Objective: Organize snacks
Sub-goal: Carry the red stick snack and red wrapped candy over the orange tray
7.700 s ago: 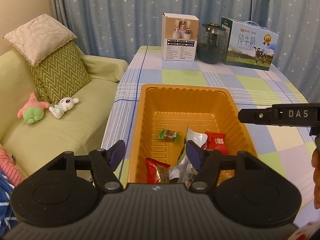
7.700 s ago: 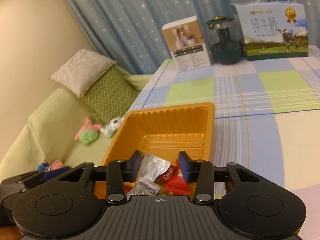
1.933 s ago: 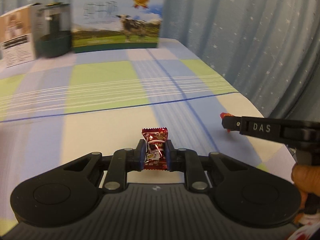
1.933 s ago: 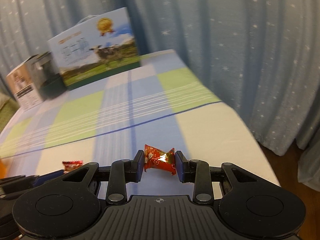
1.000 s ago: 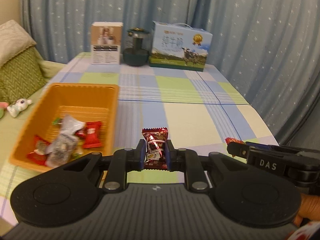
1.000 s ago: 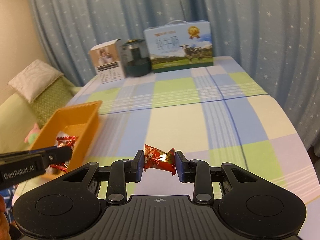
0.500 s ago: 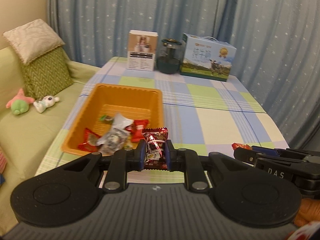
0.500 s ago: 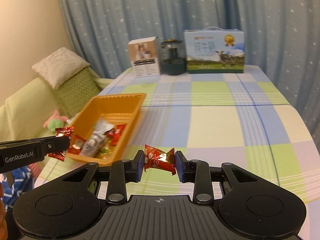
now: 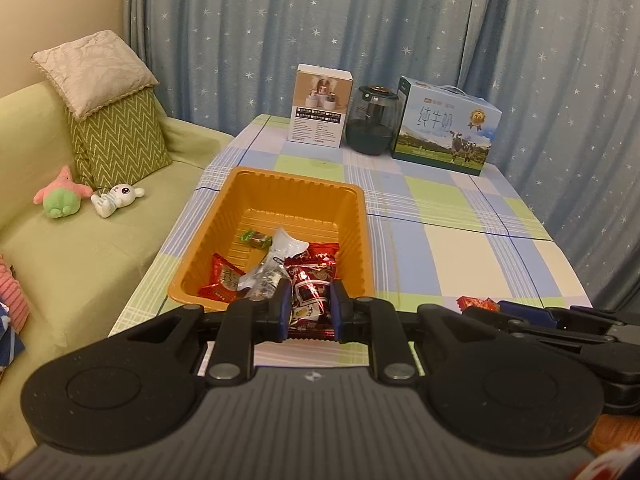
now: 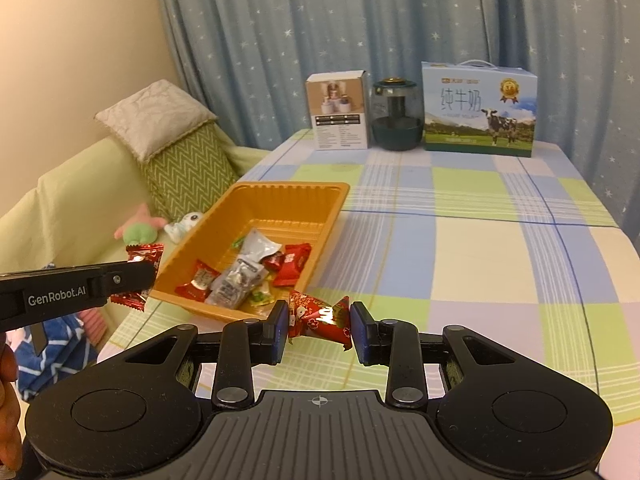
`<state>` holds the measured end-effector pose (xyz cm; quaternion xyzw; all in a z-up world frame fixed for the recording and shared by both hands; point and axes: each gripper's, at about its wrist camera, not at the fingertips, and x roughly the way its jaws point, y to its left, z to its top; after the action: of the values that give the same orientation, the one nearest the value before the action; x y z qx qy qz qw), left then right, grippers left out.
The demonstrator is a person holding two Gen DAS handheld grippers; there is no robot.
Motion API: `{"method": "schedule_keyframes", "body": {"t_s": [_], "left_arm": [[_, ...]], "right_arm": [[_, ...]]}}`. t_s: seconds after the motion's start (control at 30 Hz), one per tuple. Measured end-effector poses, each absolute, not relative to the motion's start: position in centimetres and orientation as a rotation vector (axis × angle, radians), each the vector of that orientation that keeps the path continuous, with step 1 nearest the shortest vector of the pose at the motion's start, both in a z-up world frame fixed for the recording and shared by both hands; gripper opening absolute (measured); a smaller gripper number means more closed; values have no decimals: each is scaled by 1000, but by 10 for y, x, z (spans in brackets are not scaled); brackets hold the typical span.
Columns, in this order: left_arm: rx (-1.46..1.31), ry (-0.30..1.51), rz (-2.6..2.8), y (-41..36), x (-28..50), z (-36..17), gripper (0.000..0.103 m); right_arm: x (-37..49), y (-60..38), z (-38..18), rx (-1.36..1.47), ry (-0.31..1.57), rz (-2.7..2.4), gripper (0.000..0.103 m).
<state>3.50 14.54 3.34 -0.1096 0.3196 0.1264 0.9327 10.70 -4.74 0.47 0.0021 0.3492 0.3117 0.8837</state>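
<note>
Both hands are carrying 1 wrapped sweet each toward the orange tray (image 9: 362, 216), so the step in hand looks like the carry-and-drop stage of gathering loose snacks into it.

At the left, the left gripper (image 9: 310, 308) has its fingers clamped on a dark red candy (image 9: 310, 294), a flat crinkly foil packet with pale print, held upright. In the left wrist view the tray lies at 12 o'clock from this gripper, its near rim just past the fingertips. The tray is thin moulded plastic, glossy, rectangular, with ribbed walls and a grooved floor. In it lie several wrapped snacks (image 10: 248, 276): red foil pieces, a small green-wrapped one and a crumpled clear and silver bag.

Further right, the right gripper (image 10: 320, 326) is closed on a red twist candy (image 10: 320, 316), shiny foil with a gold pattern, its flared ends squeezed between the pads. In the right wrist view the tray sits at 11 o'clock from it, on a soft checked tablecloth (image 10: 500, 248) of blue, green and cream.

The next move, as I judge it, calls for bringing each sweet over the tray's open middle before the fingers part. The light foil could cling to a pad or slide off the heap.
</note>
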Motion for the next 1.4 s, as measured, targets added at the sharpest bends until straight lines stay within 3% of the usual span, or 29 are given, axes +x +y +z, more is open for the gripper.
{"method": "schedule_keyframes", "body": {"t_s": [0.67,1.4], "left_arm": [[-222,688,264,165,48,23,18],[-208,732,234,224,119,8,18]], "right_arm": [[122,-14,-3,-9,741,698,33],[193,55,-20,-45,771,751,34]]}}
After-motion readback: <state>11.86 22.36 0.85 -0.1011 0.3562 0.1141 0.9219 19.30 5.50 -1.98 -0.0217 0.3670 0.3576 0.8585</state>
